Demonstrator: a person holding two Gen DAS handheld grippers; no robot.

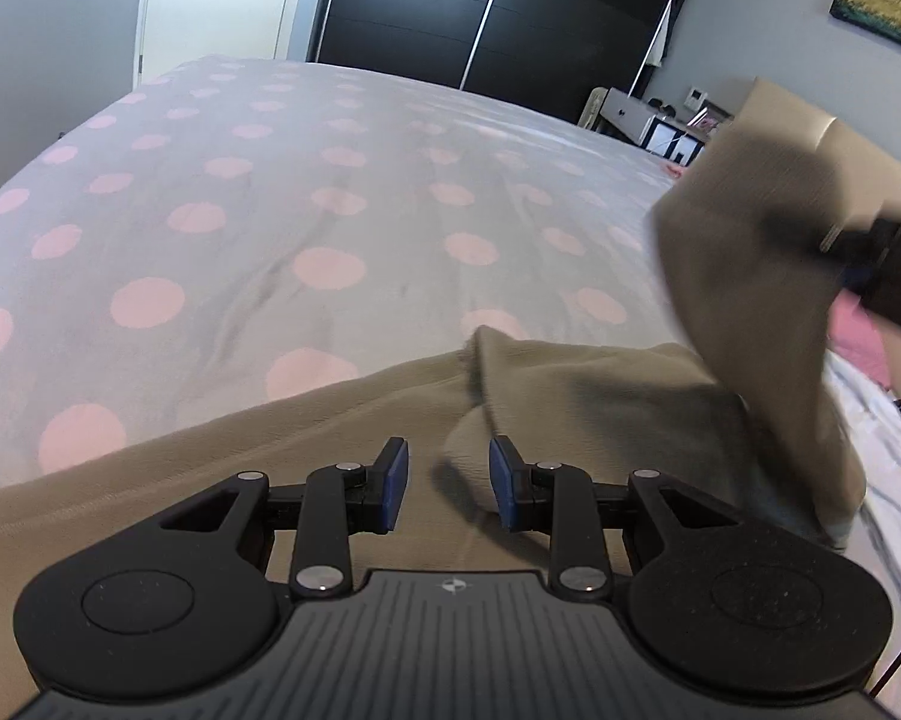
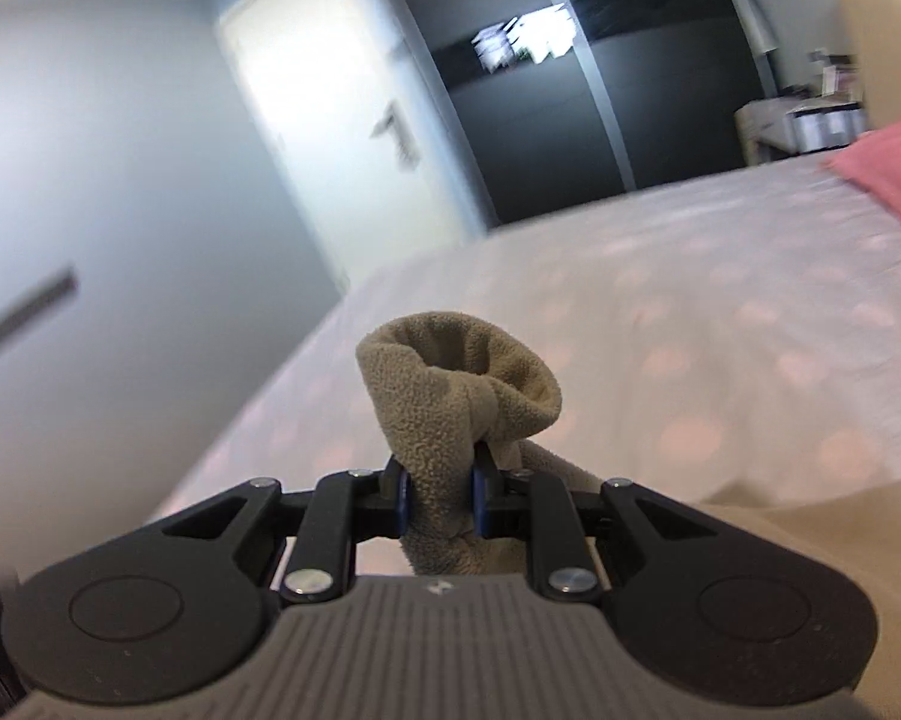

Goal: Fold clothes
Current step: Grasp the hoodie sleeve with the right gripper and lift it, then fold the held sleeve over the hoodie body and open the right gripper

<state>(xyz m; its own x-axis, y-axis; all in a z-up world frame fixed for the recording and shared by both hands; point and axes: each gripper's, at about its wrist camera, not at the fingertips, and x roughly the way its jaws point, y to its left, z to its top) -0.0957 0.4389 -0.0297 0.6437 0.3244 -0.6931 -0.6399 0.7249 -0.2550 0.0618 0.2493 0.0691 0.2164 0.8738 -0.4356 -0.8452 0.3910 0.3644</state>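
Left claw (image 1: 448,483) hovering nearest, jaws apart on nothing, just above the tan fleece garment (image 1: 342,420) lying along the bed's (image 1: 270,192) near edge. Right claw (image 2: 438,495) clamping a bunched end of it, lifted. Likely folding that end over; next move needs laying it flat and aligned.

polka-dot bed (image 1: 222,192) carries a khaki garment (image 1: 570,396).
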